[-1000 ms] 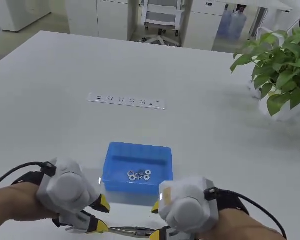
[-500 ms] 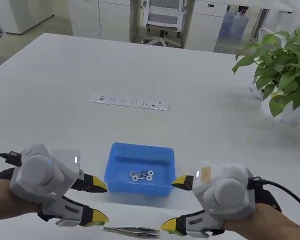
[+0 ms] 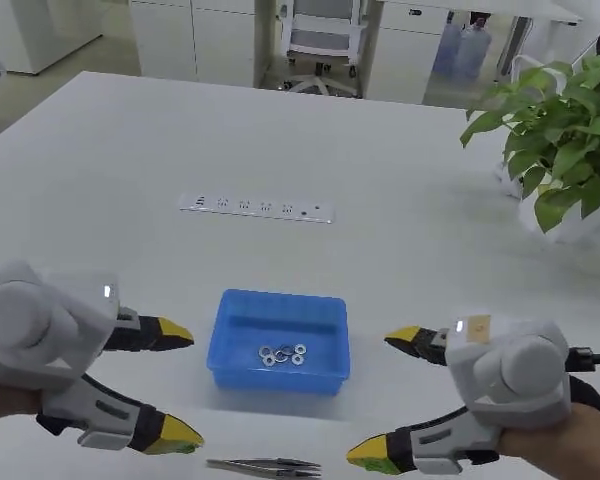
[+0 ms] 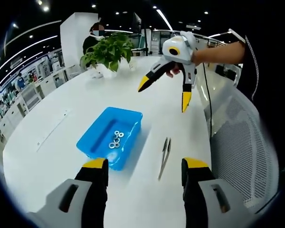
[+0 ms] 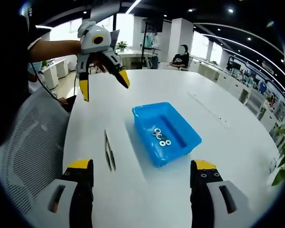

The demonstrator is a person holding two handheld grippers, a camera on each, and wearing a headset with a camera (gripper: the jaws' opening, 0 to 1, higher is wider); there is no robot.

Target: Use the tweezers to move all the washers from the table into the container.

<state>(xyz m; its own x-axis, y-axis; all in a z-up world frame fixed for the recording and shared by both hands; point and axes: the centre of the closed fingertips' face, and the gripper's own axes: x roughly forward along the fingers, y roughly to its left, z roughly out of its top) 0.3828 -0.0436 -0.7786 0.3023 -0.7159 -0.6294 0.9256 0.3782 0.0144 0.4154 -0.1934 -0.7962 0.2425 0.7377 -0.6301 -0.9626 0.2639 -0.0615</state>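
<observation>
A blue container [image 3: 280, 342] stands on the white table near me, with several washers [image 3: 282, 354] lying in it. It shows too in the left gripper view [image 4: 111, 136] and the right gripper view [image 5: 166, 133], washers [image 4: 115, 140] [image 5: 162, 136] inside. The tweezers [image 3: 264, 465] lie flat on the table just in front of the container, also seen as tweezers [image 4: 164, 156] and tweezers [image 5: 109, 149]. My left gripper [image 3: 177, 384] is open to the left of the container. My right gripper [image 3: 388, 396] is open to its right. Neither holds anything.
A white power strip [image 3: 256, 208] lies flat in the table beyond the container. A potted plant [image 3: 565, 140] stands at the table's far right. An office chair [image 3: 321, 35] sits behind the table. People stand or sit in the background [image 5: 182, 56].
Both grippers have drawn apart, left one leftward and right one rightward, away from the tweezers, which now lie free on the table. Their jaws have spread wider.
</observation>
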